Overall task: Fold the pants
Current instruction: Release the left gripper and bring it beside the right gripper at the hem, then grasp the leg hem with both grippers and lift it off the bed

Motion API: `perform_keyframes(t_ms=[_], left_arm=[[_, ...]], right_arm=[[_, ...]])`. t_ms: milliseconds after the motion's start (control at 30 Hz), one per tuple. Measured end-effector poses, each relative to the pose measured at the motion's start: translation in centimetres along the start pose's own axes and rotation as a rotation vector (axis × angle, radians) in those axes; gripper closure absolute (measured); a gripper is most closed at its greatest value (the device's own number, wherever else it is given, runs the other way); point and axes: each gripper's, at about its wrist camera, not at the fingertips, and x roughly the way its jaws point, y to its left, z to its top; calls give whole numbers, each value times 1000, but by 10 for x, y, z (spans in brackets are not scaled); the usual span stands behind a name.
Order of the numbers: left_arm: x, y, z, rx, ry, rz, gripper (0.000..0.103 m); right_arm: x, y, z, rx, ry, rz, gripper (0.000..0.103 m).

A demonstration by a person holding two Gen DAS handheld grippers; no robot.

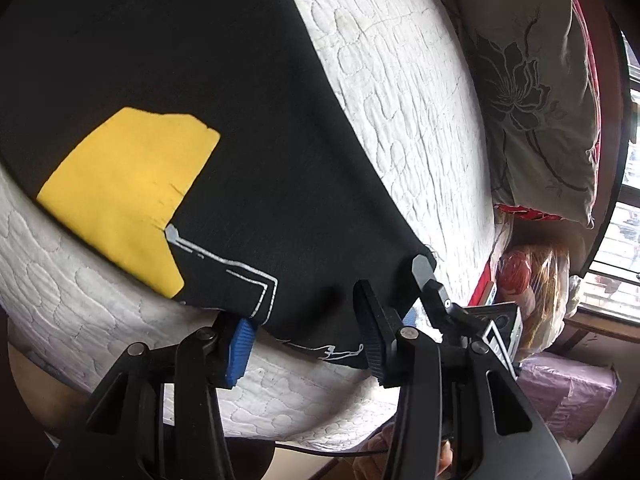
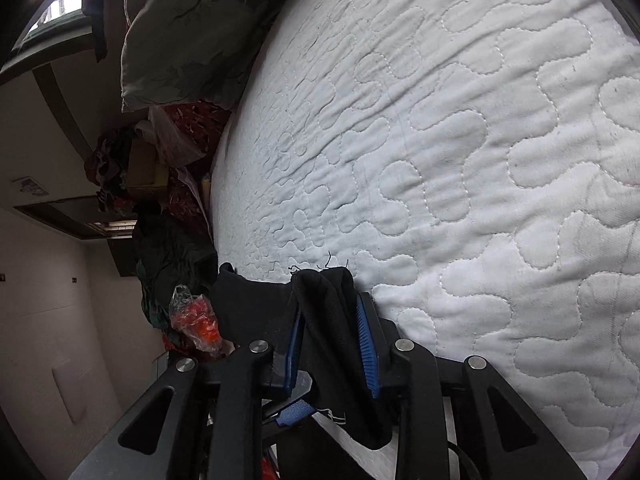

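Observation:
The black pants [image 1: 180, 80], with a yellow patch [image 1: 124, 188] and thin white lines near the hem, lie spread on the white quilted mattress [image 1: 400, 100]. My left gripper [image 1: 304, 320] is at the hem near the mattress edge, jaws apart, with the cloth's edge lying between the blue pad [image 1: 240, 346] and the black finger [image 1: 374, 328]. My right gripper [image 2: 332, 340] is shut on a bunched corner of the black pants [image 2: 324, 304] at the mattress edge; its tip also shows in the left wrist view [image 1: 424, 272].
A grey flowered pillow [image 1: 532, 112] lies at the head of the mattress [image 2: 460, 140], also seen in the right wrist view [image 2: 188, 32]. Bags, clothes and boxes [image 2: 168, 184] are piled beside the bed. A window [image 1: 624, 240] is on the right.

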Motion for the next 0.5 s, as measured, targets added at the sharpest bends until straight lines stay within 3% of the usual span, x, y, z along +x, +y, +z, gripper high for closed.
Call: perform_keyframes(t_ms=[67,200,300,433,500], left_arm=[[-2,-2,6,10,5,-7,78],[-1,0,9,-19,31,-40,81],[3,1,3,-14,39,-23,81],[8,3,6,-30,78,-15,86],[6,-1,9,-40,106,-24,93]], right_arm=[[-1,-4,0,16,0,23,75],[-1,-17,0,76,-15,97,73],[3,-20,2,105,-25,119,74],[10,-3,4,54,-35,53,72],[8,8,2,18,-61,-30,79]])
